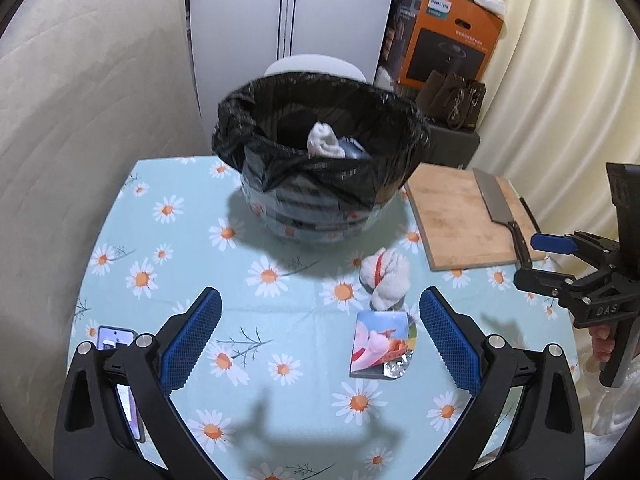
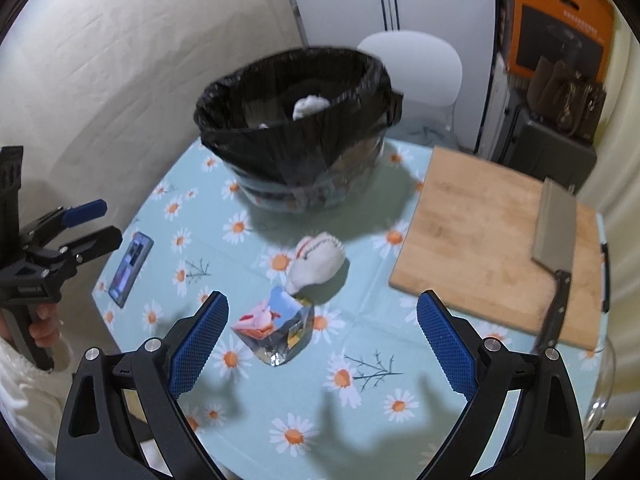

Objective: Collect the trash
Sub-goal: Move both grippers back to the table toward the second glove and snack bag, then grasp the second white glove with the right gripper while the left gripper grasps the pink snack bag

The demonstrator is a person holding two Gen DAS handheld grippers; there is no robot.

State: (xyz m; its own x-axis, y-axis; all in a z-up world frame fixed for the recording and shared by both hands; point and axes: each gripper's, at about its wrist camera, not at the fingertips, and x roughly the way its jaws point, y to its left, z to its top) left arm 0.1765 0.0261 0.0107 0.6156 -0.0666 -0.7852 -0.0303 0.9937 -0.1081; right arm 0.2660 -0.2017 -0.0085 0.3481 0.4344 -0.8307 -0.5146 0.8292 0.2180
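— Both claws hung over the table with nothing in them. Left gripper had its blue pads spread wide, released, above the daisy cloth; right gripper was spread just as wide and empty.

— And the trash, going from nine o'clock across?

— At about eight o'clock in the left wrist view lay a phone, partly behind the left finger. At twelve o'clock stood the bin, lined with a black bag, a white sock already inside it. Near the centre, at roughly one o'clock from the left claw's gap, a second white sock with a red stripe lay on the cloth, and just below it, touching or nearly so, a snack packet with a pink cartoon print and a foil edge.

— Between the fingers?

— Not gripped. In the right wrist view the packet sat just ahead of the left pad, and the sock beyond it toward twelve.

— Farther right?

— At two o'clock a wooden cutting board with a cleaver resting on it, handle toward the near edge. At three o'clock in the left wrist view the right claw showed from the side, a hand on its grip.
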